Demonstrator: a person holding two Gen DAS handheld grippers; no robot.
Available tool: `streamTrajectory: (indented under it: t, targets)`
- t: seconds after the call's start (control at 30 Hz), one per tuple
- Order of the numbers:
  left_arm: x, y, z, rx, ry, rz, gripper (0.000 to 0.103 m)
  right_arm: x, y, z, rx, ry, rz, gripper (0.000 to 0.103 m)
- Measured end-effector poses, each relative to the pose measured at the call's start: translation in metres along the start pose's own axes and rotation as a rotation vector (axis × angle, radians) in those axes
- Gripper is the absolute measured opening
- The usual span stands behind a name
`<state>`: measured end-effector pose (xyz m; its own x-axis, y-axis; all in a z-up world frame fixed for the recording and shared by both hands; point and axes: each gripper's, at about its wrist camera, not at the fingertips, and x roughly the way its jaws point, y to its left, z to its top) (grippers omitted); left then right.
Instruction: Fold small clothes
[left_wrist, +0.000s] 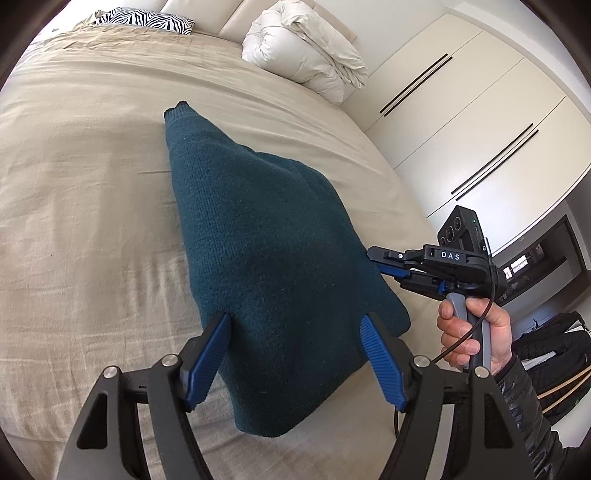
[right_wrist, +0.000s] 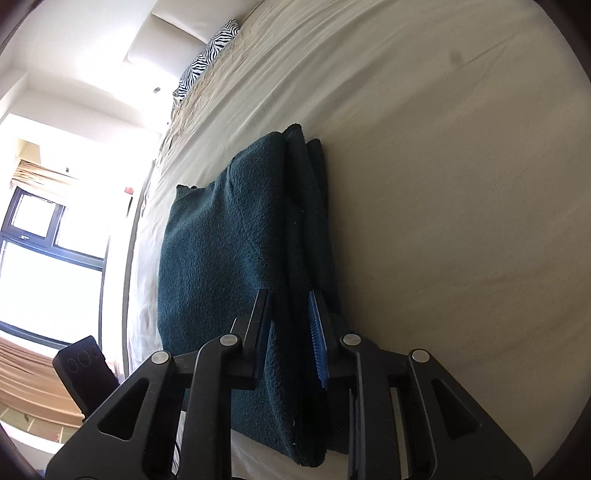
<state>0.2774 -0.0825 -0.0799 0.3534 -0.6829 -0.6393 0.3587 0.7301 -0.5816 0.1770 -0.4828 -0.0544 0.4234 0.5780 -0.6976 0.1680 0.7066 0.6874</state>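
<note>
Beige bed (left_wrist: 85, 192) under all of it. Left wrist view: one teal knit garment (left_wrist: 258, 236), folded and partly raised off the sheet; left tongs (left_wrist: 295, 321) spread wide over its near end, pads clear of the knit, gripping nothing. Right tongs (left_wrist: 384, 264) at its right edge, one hand (left_wrist: 472, 332) on the handle. Bare sheet left and beyond; one duvet (left_wrist: 306, 48), one zebra pillow (left_wrist: 144, 18) far off. Right wrist view: right tongs (right_wrist: 291, 325) nearly closed, pinching stacked folds of the garment (right_wrist: 229, 258); bare sheet right.
</note>
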Motion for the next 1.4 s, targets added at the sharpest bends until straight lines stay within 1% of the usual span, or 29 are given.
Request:
streamTrajectory:
  t: [0.13,0.23,0.3,0.37,0.43,0.47,0.5,0.57,0.63,0.67,0.7,0.73,0.83,0.87,0.93,0.97,1.03,1.1,1.23,1.33,1.37,1.4]
  targets:
    - [0.002,0.001,0.0,-0.007,0.0,-0.001,0.074,-0.007,-0.002,0.0,-0.004,-0.015,-0.007,0.02]
    - [-0.001,0.001,-0.003,-0.003,-0.004,0.0,0.074,-0.004,-0.005,0.003,0.004,-0.009,-0.017,0.02]
    - [-0.002,0.001,-0.003,-0.002,-0.007,0.0,0.074,-0.001,-0.005,0.001,0.004,0.003,-0.02,0.027]
    - [-0.001,0.0,-0.002,-0.002,-0.005,0.002,0.074,0.005,-0.006,0.0,0.013,0.016,-0.011,0.03]
    - [-0.001,0.0,-0.002,0.0,-0.003,0.003,0.074,0.009,-0.008,0.0,0.03,0.025,0.014,0.035]
    - [-0.001,-0.001,-0.002,0.002,-0.003,0.004,0.074,0.009,-0.009,0.0,0.037,0.023,0.032,0.04]
    - [-0.001,-0.001,-0.001,0.003,-0.002,0.004,0.074,0.009,-0.009,0.0,0.042,0.019,0.054,0.043]
    - [-0.001,-0.001,-0.001,0.001,-0.003,0.003,0.074,0.005,-0.01,0.0,0.055,0.015,0.108,0.043]
    - [-0.001,-0.001,-0.002,-0.001,-0.003,0.002,0.074,0.0,-0.012,0.001,0.079,0.006,0.162,0.046]
    - [-0.001,-0.001,-0.002,0.001,-0.003,0.003,0.074,-0.001,-0.014,0.002,0.093,0.002,0.189,0.049]
    - [0.0,0.0,-0.002,0.001,-0.002,0.004,0.074,-0.001,-0.015,0.002,0.095,0.003,0.196,0.049]
    - [0.0,-0.001,-0.002,0.002,-0.002,0.005,0.074,0.001,-0.012,0.002,0.078,0.012,0.178,0.049]
    - [-0.001,-0.001,-0.002,0.004,-0.003,0.007,0.074,0.013,0.001,0.002,0.005,0.052,0.086,0.049]
    - [-0.002,-0.002,-0.001,0.005,-0.003,0.008,0.074,0.016,0.007,0.003,-0.017,0.055,0.059,0.049]
    - [-0.002,-0.003,-0.001,0.007,-0.003,0.011,0.074,0.019,0.014,0.007,-0.048,0.047,0.012,0.028]
    - [-0.003,-0.004,0.0,0.007,-0.004,0.009,0.074,0.019,0.016,0.009,-0.057,0.046,-0.014,0.015]
    - [-0.005,-0.005,0.002,0.013,-0.01,0.01,0.074,0.016,0.018,0.011,-0.063,0.036,-0.04,0.013]
    - [-0.005,-0.007,0.004,0.021,-0.014,0.012,0.074,0.009,0.025,0.01,-0.095,0.008,-0.067,0.012]
    - [-0.006,-0.009,0.008,0.035,-0.021,0.01,0.074,-0.008,0.025,0.013,-0.092,-0.041,-0.066,0.012]
    - [-0.005,-0.01,0.011,0.048,-0.023,0.013,0.074,-0.018,0.014,0.016,-0.07,-0.057,-0.074,0.012]
    - [-0.003,-0.008,0.012,0.051,-0.019,0.014,0.074,-0.017,0.01,0.016,-0.067,-0.052,-0.081,0.012]
    - [0.0,-0.007,0.012,0.052,-0.016,0.018,0.074,-0.009,0.007,0.015,-0.072,-0.025,-0.088,0.013]
